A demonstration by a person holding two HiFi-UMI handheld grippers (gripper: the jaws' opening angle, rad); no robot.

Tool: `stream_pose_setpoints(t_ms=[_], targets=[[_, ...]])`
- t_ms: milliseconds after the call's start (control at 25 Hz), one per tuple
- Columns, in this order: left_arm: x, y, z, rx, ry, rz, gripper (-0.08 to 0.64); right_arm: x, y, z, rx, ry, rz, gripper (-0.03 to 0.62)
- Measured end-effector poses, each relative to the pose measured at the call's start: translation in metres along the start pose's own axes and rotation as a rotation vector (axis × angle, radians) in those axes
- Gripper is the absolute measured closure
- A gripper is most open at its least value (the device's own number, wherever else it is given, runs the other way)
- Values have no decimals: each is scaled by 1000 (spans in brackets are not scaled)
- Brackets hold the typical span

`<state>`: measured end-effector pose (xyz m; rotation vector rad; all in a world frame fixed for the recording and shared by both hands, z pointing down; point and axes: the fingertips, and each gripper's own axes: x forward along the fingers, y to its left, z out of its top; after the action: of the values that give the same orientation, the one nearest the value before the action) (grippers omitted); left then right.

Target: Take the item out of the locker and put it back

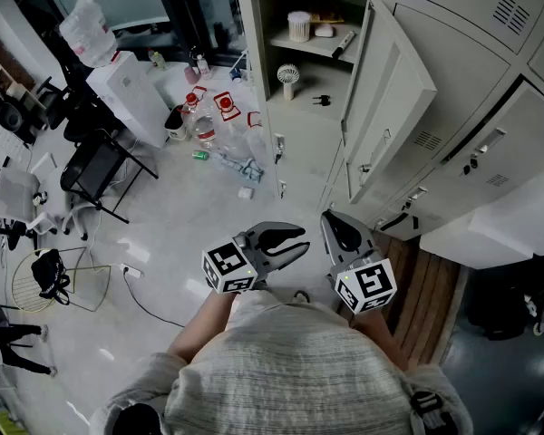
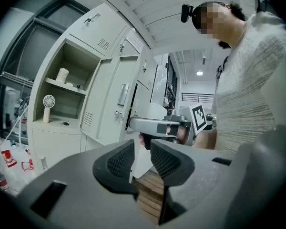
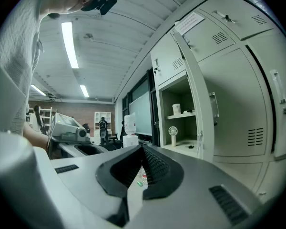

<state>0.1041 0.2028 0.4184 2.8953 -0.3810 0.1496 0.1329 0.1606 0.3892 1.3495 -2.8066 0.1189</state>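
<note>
Top centre, a small fan (image 1: pixel 288 78) stands in the open locker (image 1: pixel 265 16), likely light, brittle plastic, best pinched by its stem; the left gripper (image 1: pixel 301 239) has its jaws slightly apart and empty, and the right gripper (image 1: pixel 331 223) is closed on nothing.

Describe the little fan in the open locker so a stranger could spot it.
Among the pale lockers, find the one with its door open. Under its inner shelf stands the fan, left of a small dark object lying flat. It alone has a round slatted head on a stem.
</note>
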Motion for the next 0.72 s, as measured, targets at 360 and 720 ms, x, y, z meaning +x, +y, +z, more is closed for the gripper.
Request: stream_pose_setpoints(t_ms=[360, 720], targets=[[-7, 4, 12, -3, -74, 38, 526, -2, 4, 4, -13, -12, 21, 568], [-10, 11, 22, 5, -125, 63, 552, 2, 2, 4, -15, -2, 29, 568]])
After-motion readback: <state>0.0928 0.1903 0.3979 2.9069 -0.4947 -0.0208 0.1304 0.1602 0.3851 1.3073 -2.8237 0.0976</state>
